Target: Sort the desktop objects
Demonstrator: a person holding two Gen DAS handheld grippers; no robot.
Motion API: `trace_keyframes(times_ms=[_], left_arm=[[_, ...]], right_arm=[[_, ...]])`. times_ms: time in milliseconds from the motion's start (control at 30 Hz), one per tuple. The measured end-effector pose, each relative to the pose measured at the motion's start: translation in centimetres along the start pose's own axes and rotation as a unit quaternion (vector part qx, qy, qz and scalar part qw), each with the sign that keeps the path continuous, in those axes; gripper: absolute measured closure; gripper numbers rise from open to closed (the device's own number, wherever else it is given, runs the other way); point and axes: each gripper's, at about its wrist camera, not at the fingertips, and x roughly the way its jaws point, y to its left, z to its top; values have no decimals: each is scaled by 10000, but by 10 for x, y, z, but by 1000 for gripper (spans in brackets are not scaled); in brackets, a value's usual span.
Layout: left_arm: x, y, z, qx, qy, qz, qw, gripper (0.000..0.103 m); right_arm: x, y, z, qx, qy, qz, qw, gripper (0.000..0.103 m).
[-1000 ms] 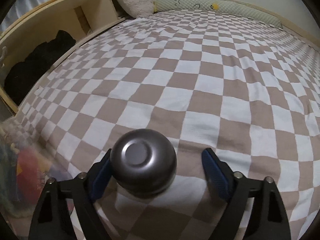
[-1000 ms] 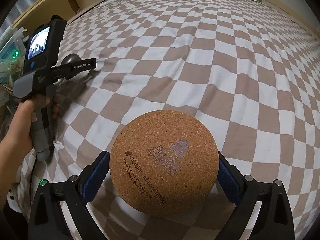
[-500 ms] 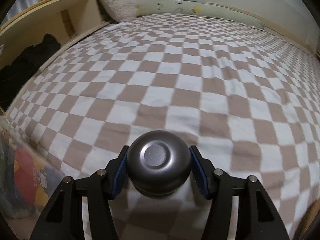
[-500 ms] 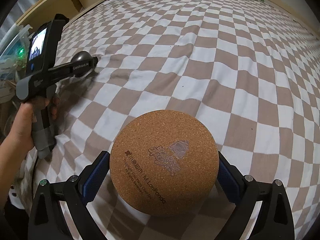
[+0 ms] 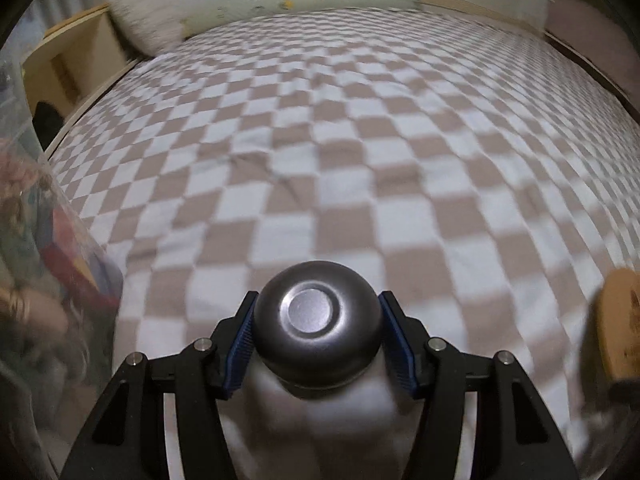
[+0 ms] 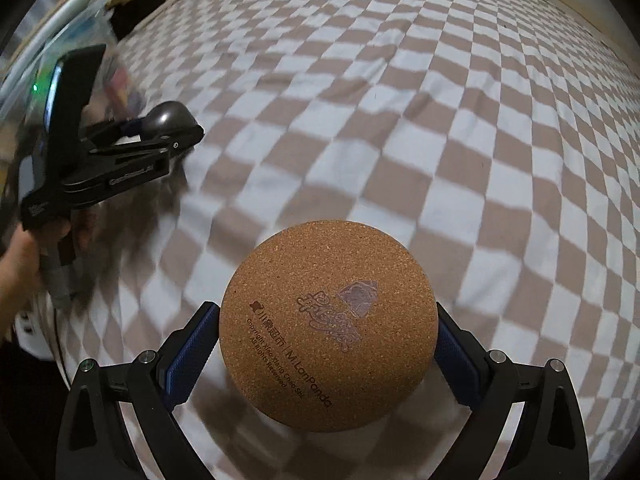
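My left gripper is shut on a dark grey metal bottle cap, the top of a white bottle, held above the checkered bed cover. My right gripper is shut on a round cork ball with printed text. The left gripper with the grey cap also shows in the right wrist view, at the left, lifted off the bed. The cork ball shows at the right edge of the left wrist view.
A wooden shelf with dark items runs along the bed's left side. A clear plastic bin with colourful contents stands at the near left. A pillow and a long bolster lie at the bed's far end.
My left gripper has closed on the bottle cap, lifted it and swung right, toward the cork ball. The right gripper keeps its hold on the ball and has tilted a little.
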Motion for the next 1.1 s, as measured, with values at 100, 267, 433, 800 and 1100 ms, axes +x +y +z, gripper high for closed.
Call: trace_keyframes(times_ms=[100, 267, 433, 800, 1100], left_arm=[[-16, -17, -17, 307, 45, -328, 9990, 45], [-41, -44, -41, 965, 75, -631, 9933, 45], [-53, -53, -64, 1188, 166, -786, 9897, 44], [-55, -41, -86, 863, 164, -908, 9920, 30], [-60, -38, -95, 874, 71, -956, 9916, 30]], right_arm=[[-1, 6, -12, -82, 119, 5, 9999, 4], [9, 18, -41, -45, 350, 27, 9994, 4], [9, 12, -65, 4, 373, 54, 9993, 4], [-34, -45, -106, 1157, 509, 889, 9880, 4], [-31, -94, -141, 3211, 371, 2499, 9127, 14]])
